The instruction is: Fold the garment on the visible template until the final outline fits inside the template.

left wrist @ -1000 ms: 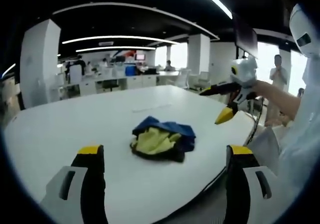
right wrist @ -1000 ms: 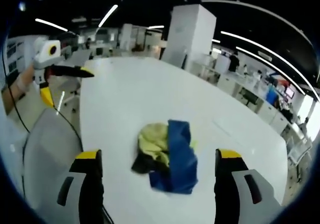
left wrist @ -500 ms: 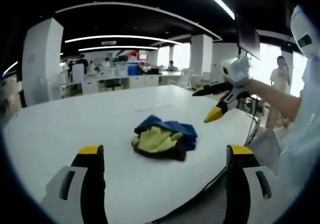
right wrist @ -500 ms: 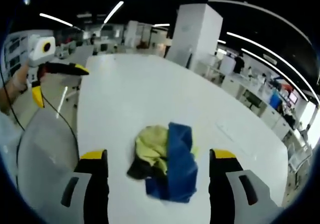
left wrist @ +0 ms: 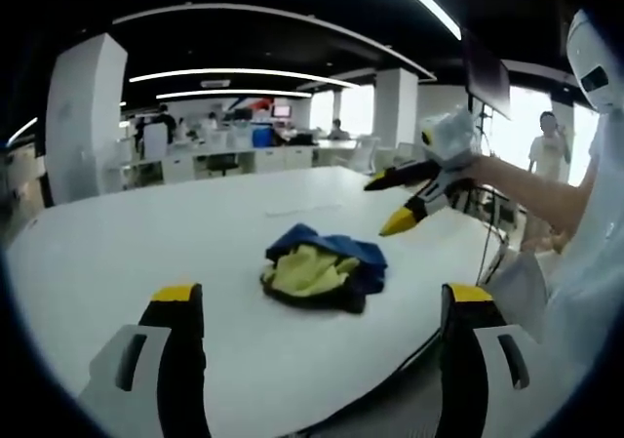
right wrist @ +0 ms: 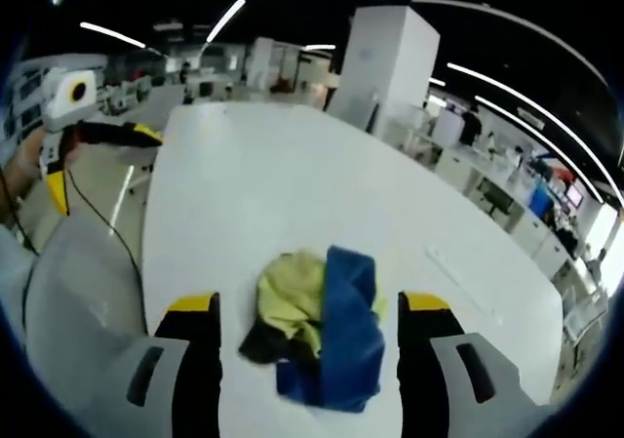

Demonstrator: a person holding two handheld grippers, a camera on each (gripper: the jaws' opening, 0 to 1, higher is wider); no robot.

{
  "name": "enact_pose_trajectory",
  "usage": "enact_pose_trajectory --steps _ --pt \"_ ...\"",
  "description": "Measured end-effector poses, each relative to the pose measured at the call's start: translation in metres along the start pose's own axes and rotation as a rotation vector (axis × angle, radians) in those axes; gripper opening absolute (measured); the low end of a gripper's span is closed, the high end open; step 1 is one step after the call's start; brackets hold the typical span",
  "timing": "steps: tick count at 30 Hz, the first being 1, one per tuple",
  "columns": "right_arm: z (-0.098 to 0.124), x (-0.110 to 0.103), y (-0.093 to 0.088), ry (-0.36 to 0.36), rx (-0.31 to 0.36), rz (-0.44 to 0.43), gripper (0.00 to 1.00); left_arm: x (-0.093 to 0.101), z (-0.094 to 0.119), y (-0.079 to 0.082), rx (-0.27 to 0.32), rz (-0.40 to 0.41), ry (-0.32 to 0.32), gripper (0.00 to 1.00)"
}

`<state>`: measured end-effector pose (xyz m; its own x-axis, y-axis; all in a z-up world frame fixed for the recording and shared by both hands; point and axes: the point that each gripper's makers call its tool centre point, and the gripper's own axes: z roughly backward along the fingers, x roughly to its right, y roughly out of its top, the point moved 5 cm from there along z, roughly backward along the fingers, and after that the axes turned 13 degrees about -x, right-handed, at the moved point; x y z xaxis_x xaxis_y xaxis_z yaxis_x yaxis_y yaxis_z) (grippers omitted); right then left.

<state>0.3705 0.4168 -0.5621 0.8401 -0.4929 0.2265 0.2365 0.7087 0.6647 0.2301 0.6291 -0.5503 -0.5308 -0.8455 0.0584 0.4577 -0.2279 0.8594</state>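
Note:
A crumpled garment (left wrist: 322, 270), blue and yellow-green with a dark edge, lies bunched on the white table (left wrist: 146, 243). My left gripper (left wrist: 323, 294) is open and held back from the near side of the heap, apart from it. My right gripper (left wrist: 387, 204) comes in from the right, open, hovering just above and beside the garment's right end. In the right gripper view the garment (right wrist: 317, 321) sits between the open jaws of the right gripper (right wrist: 308, 302), close below them. The left gripper (right wrist: 102, 165) is off the table's edge at upper left, open. A faint line (left wrist: 292, 207) marks the table beyond the garment.
The table's curved near edge (left wrist: 419, 345) runs under my left jaws, and a cable (left wrist: 497, 253) hangs off its right side. A white pillar (right wrist: 390, 67), office desks and several people stand far behind. A person (left wrist: 539, 145) stands at the right.
The right gripper has moved in and down toward the garment, which now looms larger between its jaws. The left gripper has stayed in place. The garment has not moved.

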Motion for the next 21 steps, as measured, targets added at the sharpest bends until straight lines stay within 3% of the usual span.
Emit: enact_pose_trajectory --steps 21 --pt "-0.033 0.003 0.013 0.016 -0.021 0.024 0.59 -0.005 0.005 -0.004 0.001 0.012 0.014 0.97"
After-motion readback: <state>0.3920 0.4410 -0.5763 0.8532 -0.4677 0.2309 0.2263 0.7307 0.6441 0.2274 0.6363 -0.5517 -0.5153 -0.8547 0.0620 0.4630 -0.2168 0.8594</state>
